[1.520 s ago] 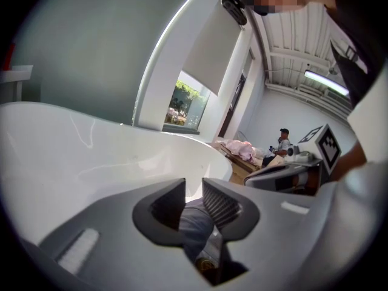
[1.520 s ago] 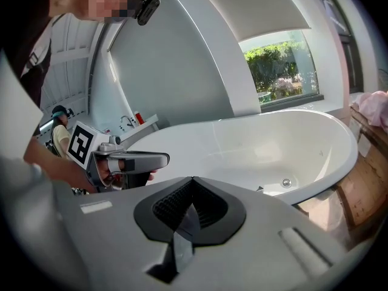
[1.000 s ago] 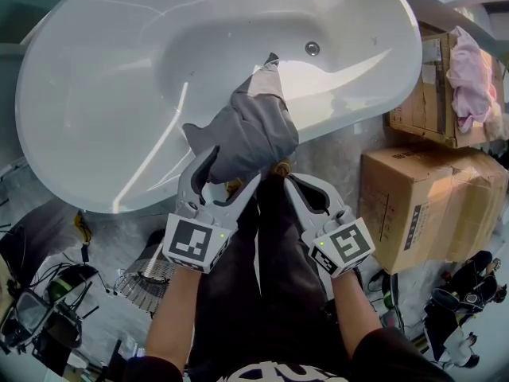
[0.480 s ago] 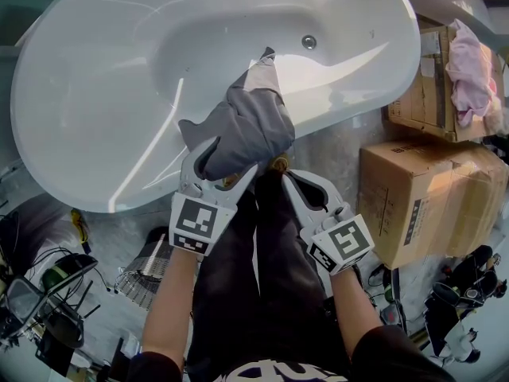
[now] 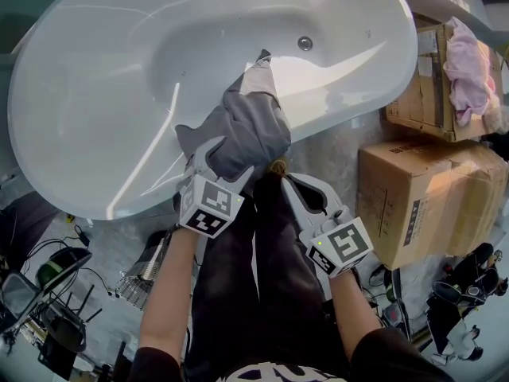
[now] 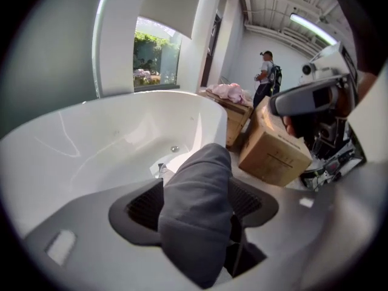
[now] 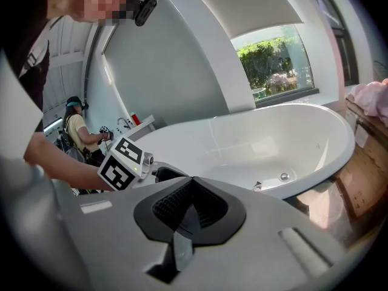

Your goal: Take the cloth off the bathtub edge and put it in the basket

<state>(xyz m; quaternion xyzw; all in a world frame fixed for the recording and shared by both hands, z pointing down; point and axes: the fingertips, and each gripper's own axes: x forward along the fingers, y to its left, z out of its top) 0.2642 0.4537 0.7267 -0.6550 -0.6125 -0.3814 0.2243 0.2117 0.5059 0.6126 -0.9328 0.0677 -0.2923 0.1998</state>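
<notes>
A grey cloth hangs over the near rim of the white bathtub, partly inside and partly outside it. My left gripper is at the cloth's lower edge and is shut on it. In the left gripper view a thick fold of the cloth fills the gap between the jaws. My right gripper hangs just right of the cloth, below the rim. In the right gripper view, my right gripper is shut with nothing in it. A wire basket stands on the floor under my left forearm.
Cardboard boxes stand to the right of the tub, one with a pink cloth on top. Cables and dark gear lie on the floor at lower left. A person stands beyond the boxes.
My left gripper has pushed forward and turned onto the cloth's lower edge, and the cloth now bunches between its jaws. My right gripper has hardly moved.
</notes>
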